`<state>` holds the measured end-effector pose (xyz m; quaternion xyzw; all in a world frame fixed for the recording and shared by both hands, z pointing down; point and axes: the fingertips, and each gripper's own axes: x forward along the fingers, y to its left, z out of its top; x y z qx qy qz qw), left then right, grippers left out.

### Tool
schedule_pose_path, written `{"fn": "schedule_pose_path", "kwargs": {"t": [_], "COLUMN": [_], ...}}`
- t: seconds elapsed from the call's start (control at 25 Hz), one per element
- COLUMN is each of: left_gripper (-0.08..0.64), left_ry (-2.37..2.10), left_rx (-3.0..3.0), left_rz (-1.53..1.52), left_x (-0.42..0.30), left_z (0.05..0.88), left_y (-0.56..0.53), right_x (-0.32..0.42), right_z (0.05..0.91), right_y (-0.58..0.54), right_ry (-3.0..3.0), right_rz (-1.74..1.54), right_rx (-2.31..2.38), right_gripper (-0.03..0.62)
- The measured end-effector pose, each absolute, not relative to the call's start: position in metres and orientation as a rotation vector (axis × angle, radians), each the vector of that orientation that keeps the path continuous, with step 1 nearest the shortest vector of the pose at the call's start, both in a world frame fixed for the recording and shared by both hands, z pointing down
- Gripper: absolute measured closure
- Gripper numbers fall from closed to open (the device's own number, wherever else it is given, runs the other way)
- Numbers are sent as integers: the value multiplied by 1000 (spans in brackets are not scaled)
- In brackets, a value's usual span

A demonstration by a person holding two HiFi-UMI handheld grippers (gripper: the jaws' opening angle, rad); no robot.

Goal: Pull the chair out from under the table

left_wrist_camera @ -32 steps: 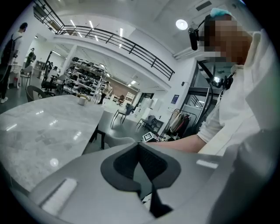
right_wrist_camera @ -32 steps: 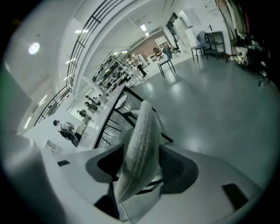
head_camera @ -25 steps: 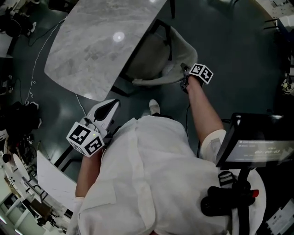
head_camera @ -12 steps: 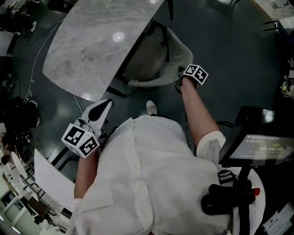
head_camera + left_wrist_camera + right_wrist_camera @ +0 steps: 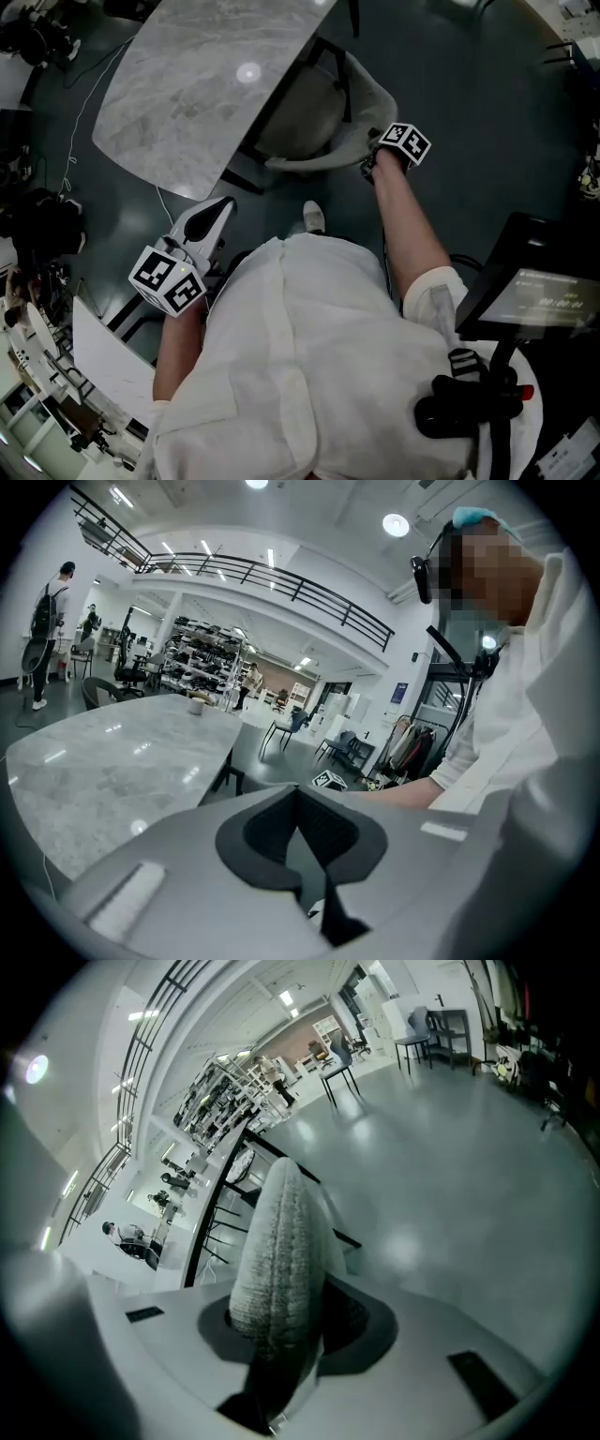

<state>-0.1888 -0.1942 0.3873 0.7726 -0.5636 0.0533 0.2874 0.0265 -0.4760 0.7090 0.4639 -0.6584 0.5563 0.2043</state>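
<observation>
A grey upholstered chair (image 5: 361, 103) stands tucked under the marble table (image 5: 197, 84), with only its curved backrest past the table's edge. My right gripper (image 5: 372, 166) is at the backrest's near rim. In the right gripper view the padded rim (image 5: 277, 1251) rises between the two jaws of the right gripper (image 5: 281, 1335), which are closing and press on both its sides. My left gripper (image 5: 223, 208) hangs by the table's near corner, clear of the chair. Its jaws are together with nothing in them, and the left gripper (image 5: 302, 794) points over the tabletop (image 5: 103, 761).
The person's shoe (image 5: 314, 217) is on the dark floor just behind the chair. A monitor on a stand (image 5: 534, 300) and black gear (image 5: 469, 403) are at the right. A thin cable (image 5: 80, 103) runs over the floor left of the table, and a white board (image 5: 108, 361) lies at the lower left.
The right gripper has stayed at the backrest's rim and the left one by the table's corner. Chair and table stand as before; only the view has shifted slightly.
</observation>
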Motion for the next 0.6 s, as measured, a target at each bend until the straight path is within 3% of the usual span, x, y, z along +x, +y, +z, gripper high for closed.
{"fn": "schedule_pose_path", "kwargs": {"t": [0.28, 0.6], "left_gripper": [554, 554], "left_ry": [-1483, -1402], "left_rx": [2091, 2149], "left_rz": [150, 156], "left_x": [-185, -157], "left_z": [387, 382], "left_y": [-197, -202], "right_x": [46, 116], "right_z": [704, 692], "right_y": [-479, -468], "right_ry": [-1825, -1799], "right_rz": [1529, 1500], "right_rx": [1324, 1368], "right_gripper": [494, 506]}}
